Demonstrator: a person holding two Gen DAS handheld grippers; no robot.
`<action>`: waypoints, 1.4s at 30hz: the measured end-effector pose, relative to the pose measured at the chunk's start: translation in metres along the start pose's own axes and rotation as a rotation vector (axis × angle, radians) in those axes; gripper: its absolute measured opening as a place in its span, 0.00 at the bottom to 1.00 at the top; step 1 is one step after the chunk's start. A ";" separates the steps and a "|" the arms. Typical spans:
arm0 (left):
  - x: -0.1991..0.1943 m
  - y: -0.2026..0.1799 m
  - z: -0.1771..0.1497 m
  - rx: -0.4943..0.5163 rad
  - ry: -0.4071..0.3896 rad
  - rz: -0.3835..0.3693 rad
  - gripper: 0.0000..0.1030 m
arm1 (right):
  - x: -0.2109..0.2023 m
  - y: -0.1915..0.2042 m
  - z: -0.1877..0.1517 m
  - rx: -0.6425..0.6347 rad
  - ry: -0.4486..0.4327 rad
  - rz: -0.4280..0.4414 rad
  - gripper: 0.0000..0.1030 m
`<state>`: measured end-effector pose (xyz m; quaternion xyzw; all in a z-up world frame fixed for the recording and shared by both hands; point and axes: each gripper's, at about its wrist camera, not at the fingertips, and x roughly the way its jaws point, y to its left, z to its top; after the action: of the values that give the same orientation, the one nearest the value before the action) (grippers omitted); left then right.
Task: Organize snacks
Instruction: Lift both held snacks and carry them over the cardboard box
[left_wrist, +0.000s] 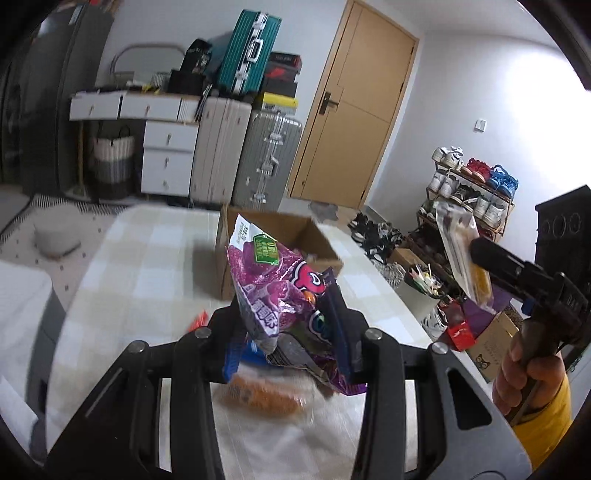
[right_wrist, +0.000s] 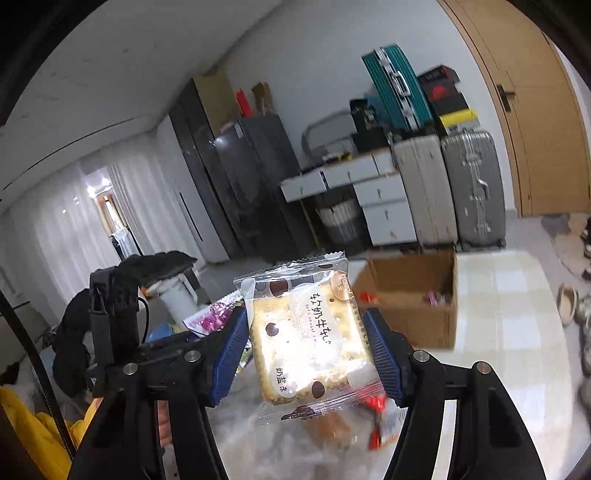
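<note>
Both loads are mid-carry above the worktop (left_wrist: 147, 266): the left tongs (left_wrist: 291, 325) clamp a purple snack bag (left_wrist: 273, 280), the right tongs (right_wrist: 306, 343) a wrapped cracker (right_wrist: 306, 332). Next, each should be lowered over the open cardboard box (left_wrist: 317, 240) and released.

Blurred orange snack (left_wrist: 264, 397) lies half hidden under the purple bag (left_wrist: 280, 295); box contents (right_wrist: 437, 297) unreadable.

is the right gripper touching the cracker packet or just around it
Touching. In the right wrist view the right gripper has both blue pads pressed against the sides of the cracker packet, which hangs lifted above the table.
</note>
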<state>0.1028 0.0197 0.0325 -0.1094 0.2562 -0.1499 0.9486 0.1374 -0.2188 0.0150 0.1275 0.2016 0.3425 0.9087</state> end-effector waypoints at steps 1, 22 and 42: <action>0.001 0.000 0.008 0.009 -0.003 0.005 0.36 | 0.000 0.002 0.006 -0.004 -0.010 -0.001 0.63; 0.139 -0.017 0.161 0.082 0.086 0.035 0.36 | 0.096 -0.073 0.124 0.067 -0.056 -0.052 0.63; 0.376 0.027 0.146 0.060 0.289 0.080 0.36 | 0.229 -0.180 0.079 0.133 0.148 -0.170 0.63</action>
<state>0.4948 -0.0640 -0.0223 -0.0479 0.3894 -0.1336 0.9100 0.4325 -0.2037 -0.0457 0.1443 0.3004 0.2588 0.9066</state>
